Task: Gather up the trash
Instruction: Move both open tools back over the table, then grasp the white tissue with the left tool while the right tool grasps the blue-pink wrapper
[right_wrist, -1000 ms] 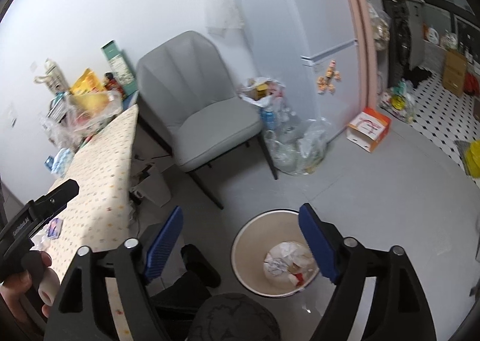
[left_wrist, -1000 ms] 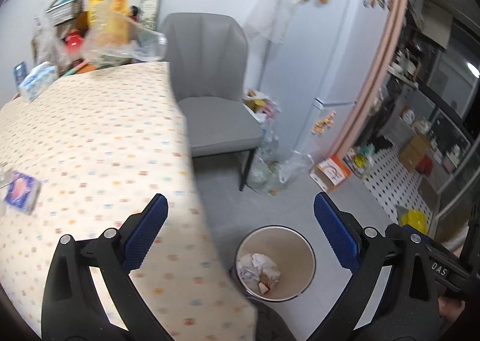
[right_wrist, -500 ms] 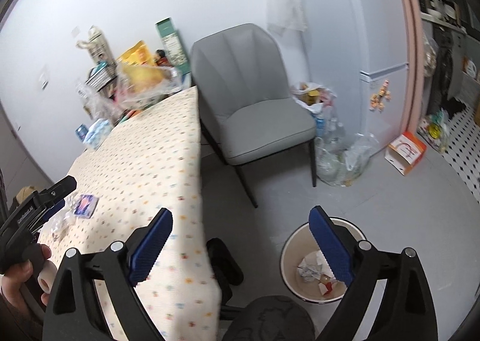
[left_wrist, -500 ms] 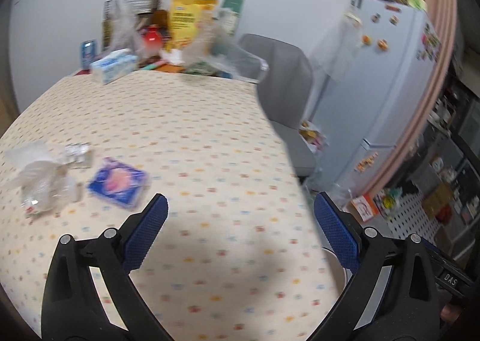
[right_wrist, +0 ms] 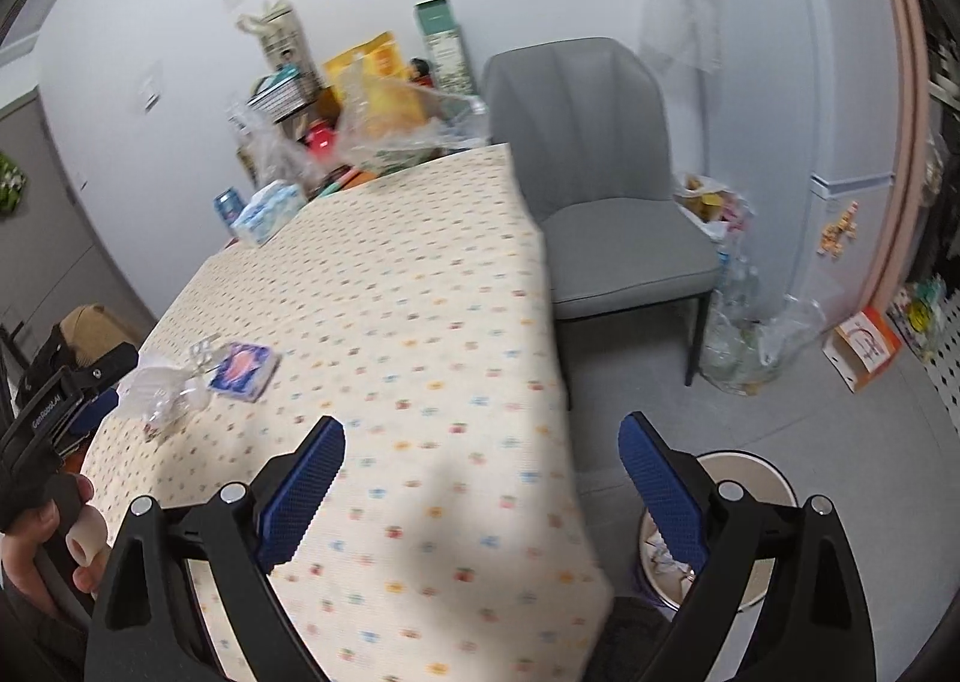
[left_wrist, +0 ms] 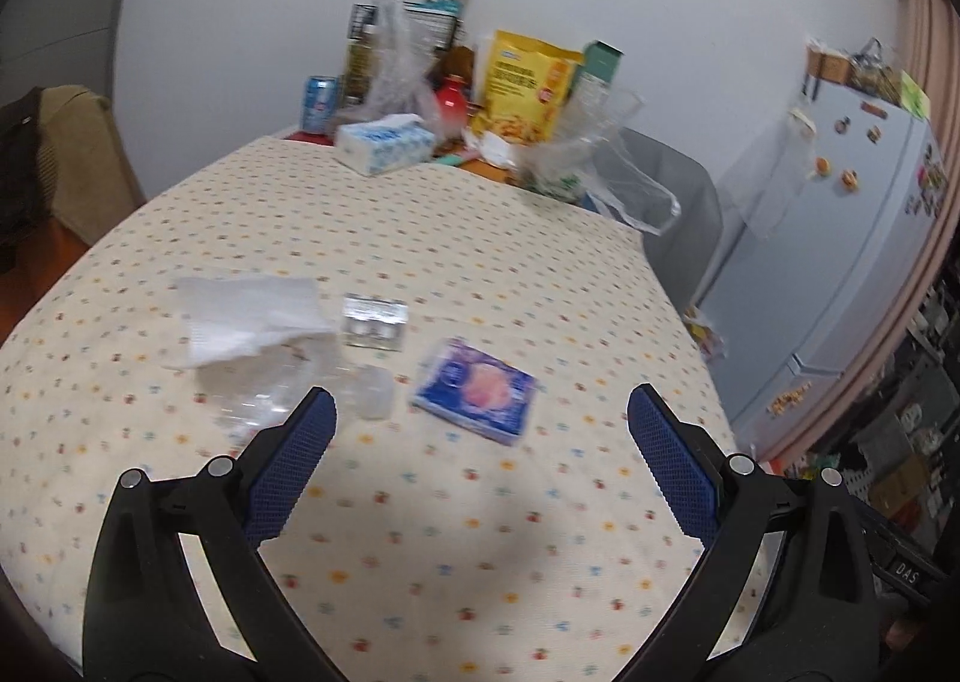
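On the dotted tablecloth [left_wrist: 480,274] lie a blue and pink packet [left_wrist: 477,390], a clear blister pack [left_wrist: 373,321], a crumpled clear bottle [left_wrist: 288,388] and a white tissue [left_wrist: 240,316]. My left gripper [left_wrist: 480,442] is open and empty, just short of the packet. My right gripper [right_wrist: 480,472] is open and empty over the table's near edge. In the right wrist view the packet [right_wrist: 245,371] and clear trash [right_wrist: 162,391] lie at the left. The bin [right_wrist: 750,532] stands on the floor at lower right, with trash inside.
A tissue box [left_wrist: 384,142], a can [left_wrist: 319,103], a yellow bag [left_wrist: 525,88] and plastic bags [left_wrist: 600,166] crowd the table's far end. A grey chair [right_wrist: 600,202] stands beside the table. A fridge [left_wrist: 840,238] and floor bags [right_wrist: 744,334] are to the right.
The left gripper swung from over the bin to over the table and now faces the trash pile. The right gripper lifted and turned left from the bin toward the table. Both stayed open.
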Motion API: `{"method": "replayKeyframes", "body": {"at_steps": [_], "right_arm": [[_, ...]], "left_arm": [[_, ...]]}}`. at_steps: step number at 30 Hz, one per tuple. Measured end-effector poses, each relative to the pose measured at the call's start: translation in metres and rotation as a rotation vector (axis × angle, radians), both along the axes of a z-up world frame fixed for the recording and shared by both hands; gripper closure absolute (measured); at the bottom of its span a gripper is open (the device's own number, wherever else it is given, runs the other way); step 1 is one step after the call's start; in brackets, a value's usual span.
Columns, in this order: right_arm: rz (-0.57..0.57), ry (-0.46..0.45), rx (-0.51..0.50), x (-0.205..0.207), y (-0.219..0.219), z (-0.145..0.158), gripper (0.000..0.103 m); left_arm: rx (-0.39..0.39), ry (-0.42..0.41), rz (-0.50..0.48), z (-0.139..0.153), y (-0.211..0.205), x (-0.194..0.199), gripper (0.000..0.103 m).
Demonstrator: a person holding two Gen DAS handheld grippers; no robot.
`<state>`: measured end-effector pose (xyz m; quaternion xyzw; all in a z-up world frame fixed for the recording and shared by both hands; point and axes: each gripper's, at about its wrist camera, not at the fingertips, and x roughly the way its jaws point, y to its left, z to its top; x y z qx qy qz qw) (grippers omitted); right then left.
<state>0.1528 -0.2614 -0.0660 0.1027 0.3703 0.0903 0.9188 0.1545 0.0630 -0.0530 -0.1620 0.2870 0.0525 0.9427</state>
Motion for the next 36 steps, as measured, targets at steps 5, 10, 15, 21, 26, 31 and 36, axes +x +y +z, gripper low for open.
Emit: {"method": "replayKeyframes", "body": {"at_steps": [5, 10, 15, 21, 26, 31, 36], "right_arm": [[0.065, 0.007, -0.008, 0.009, 0.034, -0.001, 0.012], [0.126, 0.017, -0.027, 0.016, 0.064, -0.003, 0.012], [0.172, 0.016, -0.041, 0.023, 0.095, -0.002, 0.012], [0.216, 0.018, -0.057, 0.031, 0.125, -0.004, 0.012], [0.24, 0.024, -0.067, 0.034, 0.139, -0.006, 0.012], [0.242, 0.037, -0.09, 0.037, 0.14, -0.007, 0.012], [0.241, 0.042, -0.11, 0.038, 0.139, -0.007, 0.012]], "left_arm": [[-0.026, -0.003, 0.101, -0.003, 0.044, -0.015, 0.006], [-0.049, -0.013, 0.173, -0.006, 0.077, -0.029, 0.006], [-0.106, -0.013, 0.224, -0.015, 0.111, -0.039, 0.006], [-0.169, -0.006, 0.25, -0.027, 0.136, -0.038, 0.007], [-0.222, 0.009, 0.24, -0.039, 0.143, -0.027, 0.009], [-0.283, 0.035, 0.235, -0.055, 0.143, -0.012, 0.018], [-0.336, 0.039, 0.257, -0.068, 0.146, 0.002, 0.027]]}}
